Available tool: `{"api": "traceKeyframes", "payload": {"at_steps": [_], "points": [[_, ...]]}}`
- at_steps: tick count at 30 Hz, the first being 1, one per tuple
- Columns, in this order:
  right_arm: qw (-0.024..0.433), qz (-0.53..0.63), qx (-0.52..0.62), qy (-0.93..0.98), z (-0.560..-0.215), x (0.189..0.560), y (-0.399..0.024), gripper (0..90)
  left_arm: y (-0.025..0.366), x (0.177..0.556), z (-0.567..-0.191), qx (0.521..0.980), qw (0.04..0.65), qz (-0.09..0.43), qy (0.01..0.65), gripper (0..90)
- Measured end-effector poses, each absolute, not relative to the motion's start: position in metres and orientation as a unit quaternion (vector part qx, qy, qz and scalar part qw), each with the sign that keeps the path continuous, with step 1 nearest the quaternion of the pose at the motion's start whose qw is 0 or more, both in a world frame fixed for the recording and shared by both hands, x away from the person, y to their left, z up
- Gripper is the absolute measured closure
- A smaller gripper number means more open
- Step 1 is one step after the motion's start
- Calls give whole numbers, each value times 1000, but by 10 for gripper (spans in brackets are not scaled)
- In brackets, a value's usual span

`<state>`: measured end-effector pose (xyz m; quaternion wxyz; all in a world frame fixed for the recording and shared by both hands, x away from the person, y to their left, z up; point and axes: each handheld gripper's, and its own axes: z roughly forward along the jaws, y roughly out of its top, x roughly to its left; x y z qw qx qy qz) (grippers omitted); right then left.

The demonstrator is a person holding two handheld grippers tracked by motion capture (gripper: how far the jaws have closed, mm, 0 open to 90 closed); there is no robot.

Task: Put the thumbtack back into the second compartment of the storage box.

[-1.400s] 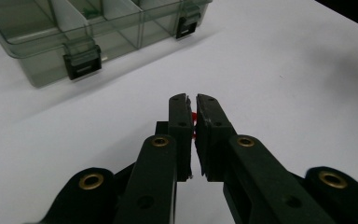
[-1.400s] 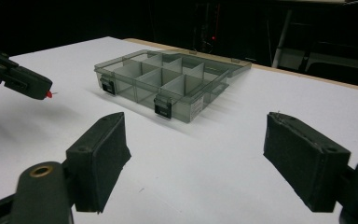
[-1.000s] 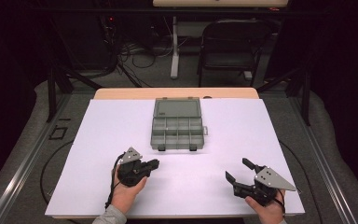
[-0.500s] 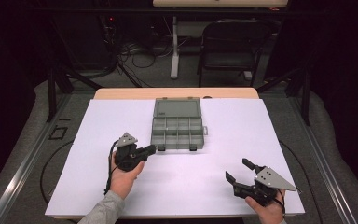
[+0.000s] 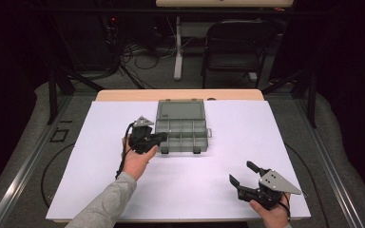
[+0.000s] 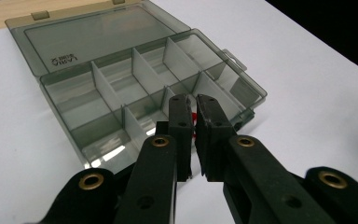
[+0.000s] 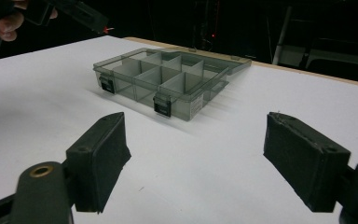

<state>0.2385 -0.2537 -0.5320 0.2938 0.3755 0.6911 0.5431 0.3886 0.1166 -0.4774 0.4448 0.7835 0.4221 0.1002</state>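
A smoky grey compartment box (image 5: 181, 134) lies open mid-table, its lid (image 5: 180, 110) folded flat behind it. My left gripper (image 5: 160, 137) hovers at the box's front left corner. In the left gripper view its jaws (image 6: 194, 100) are almost together, pinching a small red piece (image 6: 195, 123) above the box's near compartments (image 6: 135, 88). My right gripper (image 5: 241, 172) rests near the table's front right, open, nothing between its pads (image 7: 100, 161). The right gripper view has the box (image 7: 163, 77) ahead and the left gripper (image 7: 77, 13) at top left.
White paper (image 5: 218, 190) covers the table, with a wooden strip (image 5: 180, 94) bare at the far edge. The box's two front latches (image 7: 161, 106) hang open. A chair (image 5: 235, 45) and cables sit on the floor beyond the table.
My left gripper has moved forward and right, from the front left of the table up to the box's front left corner. The right gripper has stayed put.
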Motion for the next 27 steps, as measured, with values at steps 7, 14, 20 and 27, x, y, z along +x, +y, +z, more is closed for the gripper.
{"api": "traceKeyframes", "payload": {"at_steps": [7,14,20,27], "points": [[294,541,376,692,-532,239,-254,207,104,414,-471,784,433,104,432,852],[292,541,377,692,-532,239,-255,207,98,436,-471,780,422,110,448,852],[295,542,375,692,-532,238,-256,207,97,450,-478,775,409,117,467,852],[297,540,373,693,-531,238,-255,207,92,460,-488,770,404,102,484,852]]}}
